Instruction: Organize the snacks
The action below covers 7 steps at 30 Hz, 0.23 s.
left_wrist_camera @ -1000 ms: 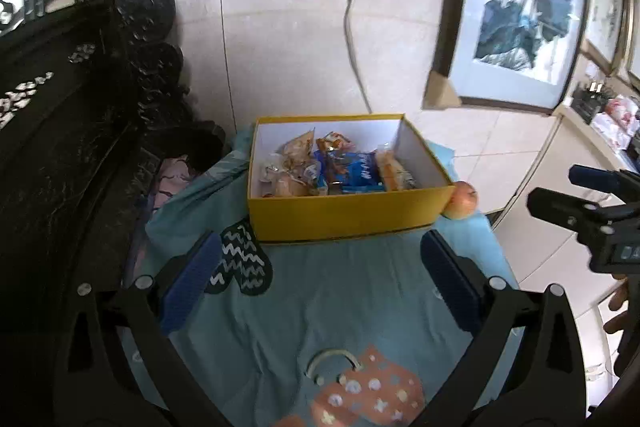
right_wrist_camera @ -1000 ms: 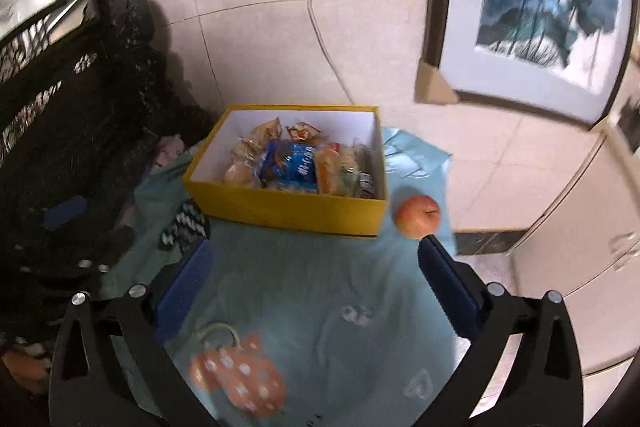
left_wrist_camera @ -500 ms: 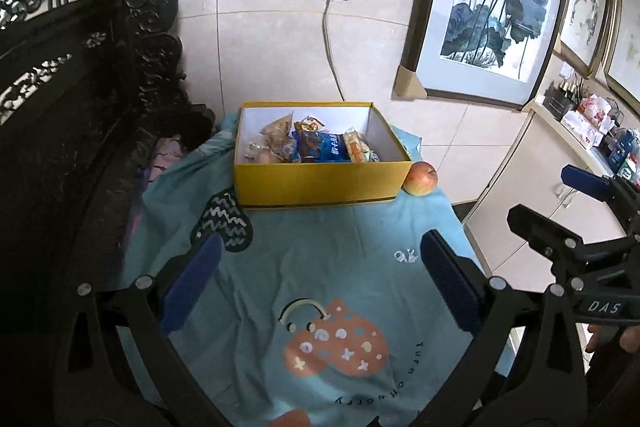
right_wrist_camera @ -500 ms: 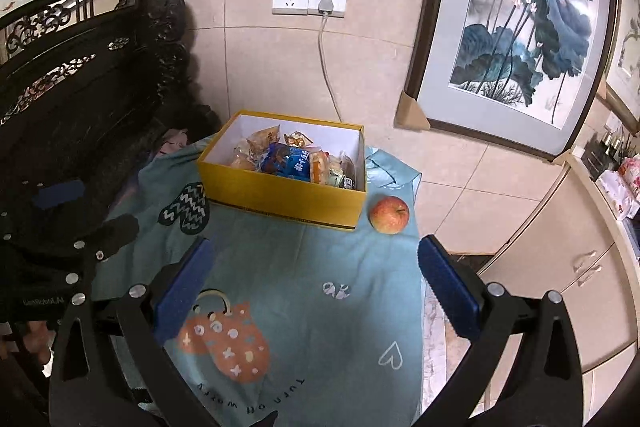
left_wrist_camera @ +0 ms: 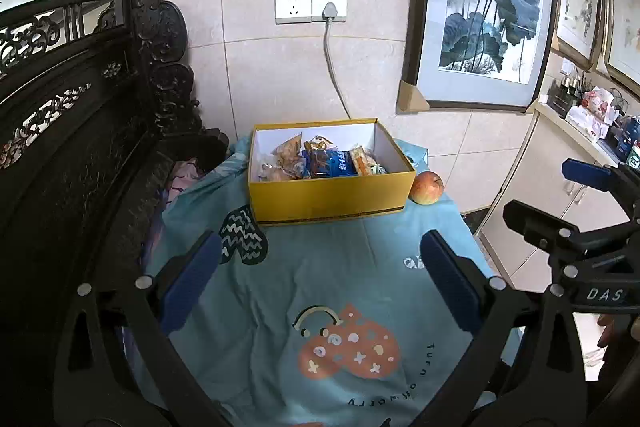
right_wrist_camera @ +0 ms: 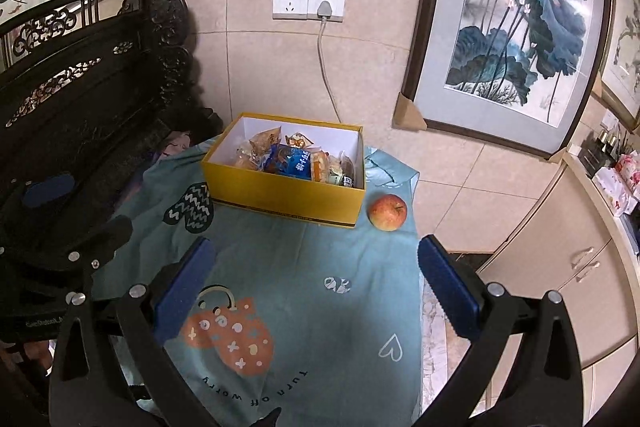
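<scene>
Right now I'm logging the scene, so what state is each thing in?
Box: open, no lid on, snack packets inside.
Apple: whole, on the cloth beside the box.
Left gripper: open, empty.
Right gripper: open, empty.
Wall socket: one outlet plugged, one free.

Teal cloth (left_wrist_camera: 328,275) carries yellow box (left_wrist_camera: 328,197) beside apple (left_wrist_camera: 427,187)

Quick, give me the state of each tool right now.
Left tool: open, holding nothing, above the blue cloth.
Right tool: open, holding nothing, short of the yellow box and the apple.
</scene>
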Tool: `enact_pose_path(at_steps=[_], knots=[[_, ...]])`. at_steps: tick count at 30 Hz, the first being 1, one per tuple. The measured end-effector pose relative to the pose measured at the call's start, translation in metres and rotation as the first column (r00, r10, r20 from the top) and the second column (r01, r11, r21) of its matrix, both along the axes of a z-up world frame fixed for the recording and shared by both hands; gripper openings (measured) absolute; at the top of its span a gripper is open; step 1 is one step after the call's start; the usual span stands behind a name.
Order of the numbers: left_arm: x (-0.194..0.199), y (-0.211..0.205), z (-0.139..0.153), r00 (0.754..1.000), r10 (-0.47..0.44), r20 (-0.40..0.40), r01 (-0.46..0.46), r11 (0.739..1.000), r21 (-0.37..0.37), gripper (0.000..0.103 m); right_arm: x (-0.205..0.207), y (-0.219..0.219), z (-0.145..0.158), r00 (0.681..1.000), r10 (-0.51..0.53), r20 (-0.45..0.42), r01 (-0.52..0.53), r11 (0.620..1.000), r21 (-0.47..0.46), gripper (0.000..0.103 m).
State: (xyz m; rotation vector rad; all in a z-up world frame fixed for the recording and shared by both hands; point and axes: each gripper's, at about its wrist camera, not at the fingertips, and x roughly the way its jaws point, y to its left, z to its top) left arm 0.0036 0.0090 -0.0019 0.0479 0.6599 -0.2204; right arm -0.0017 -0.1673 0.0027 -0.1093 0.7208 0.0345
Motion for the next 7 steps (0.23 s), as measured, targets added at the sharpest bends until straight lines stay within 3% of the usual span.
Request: enact_pose_path(at_steps=[7], knots=[[0.0088, 0.0053, -0.0028, 1.000, 0.005, -0.014, -0.005, 1.000, -0.010, 0.101, 0.0046, 0.0034, -0.0003, 1.000, 0.004, 0.003, -0.004, 1.000, -0.006, 0.102]])
